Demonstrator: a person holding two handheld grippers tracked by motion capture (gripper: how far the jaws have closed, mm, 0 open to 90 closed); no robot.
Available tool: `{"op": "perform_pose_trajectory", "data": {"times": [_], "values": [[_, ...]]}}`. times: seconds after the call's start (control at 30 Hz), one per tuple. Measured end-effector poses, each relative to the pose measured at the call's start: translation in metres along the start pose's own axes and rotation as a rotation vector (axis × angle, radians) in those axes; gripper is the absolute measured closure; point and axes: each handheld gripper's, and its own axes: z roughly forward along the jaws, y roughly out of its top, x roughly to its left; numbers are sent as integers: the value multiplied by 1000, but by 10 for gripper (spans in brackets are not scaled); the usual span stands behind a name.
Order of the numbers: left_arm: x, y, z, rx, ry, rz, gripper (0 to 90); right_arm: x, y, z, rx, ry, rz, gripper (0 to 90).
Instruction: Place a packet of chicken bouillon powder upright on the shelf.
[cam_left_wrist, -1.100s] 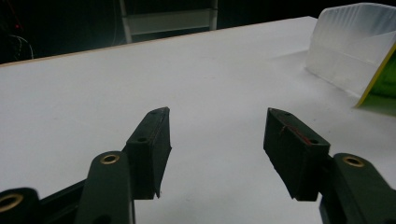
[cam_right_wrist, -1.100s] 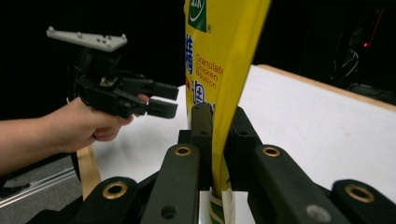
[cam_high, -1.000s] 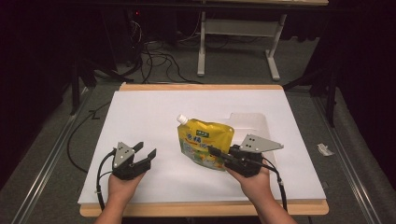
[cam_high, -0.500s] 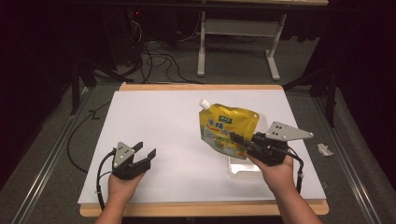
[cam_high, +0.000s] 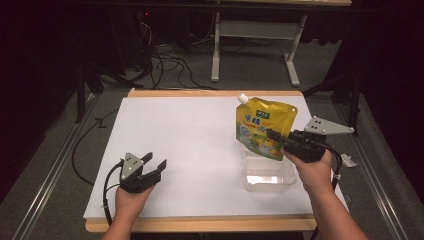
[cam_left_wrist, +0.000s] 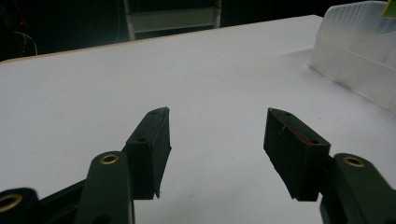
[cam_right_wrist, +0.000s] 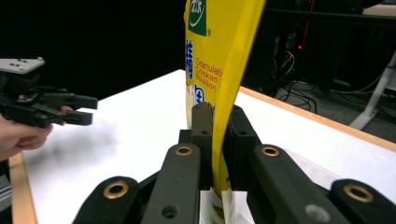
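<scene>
Hovering pouch (cam_high: 263, 127) above bare tub (cam_high: 269, 175)

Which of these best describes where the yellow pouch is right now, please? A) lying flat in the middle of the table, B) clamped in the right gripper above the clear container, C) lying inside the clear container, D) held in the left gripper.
B: the right gripper has its jaws shut on the yellow pouch, holding it upright over the clear container.

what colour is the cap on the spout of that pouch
White: the spout cap tops the yellow pouch, best seen in the high view.
</scene>
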Motion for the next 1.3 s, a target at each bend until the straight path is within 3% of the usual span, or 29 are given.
{"op": "perform_pose_trajectory", "data": {"times": [0.4,0.73,1.3], "values": [[2,-2,-1,10,14,-4,415,-31,-8,0,11,-24,33,860],[2,-4,-2,19,26,-6,415,-50,-18,4,21,1,48,860],[2,-6,-1,26,31,-8,416,-49,-25,12,54,32,44,860]]}}
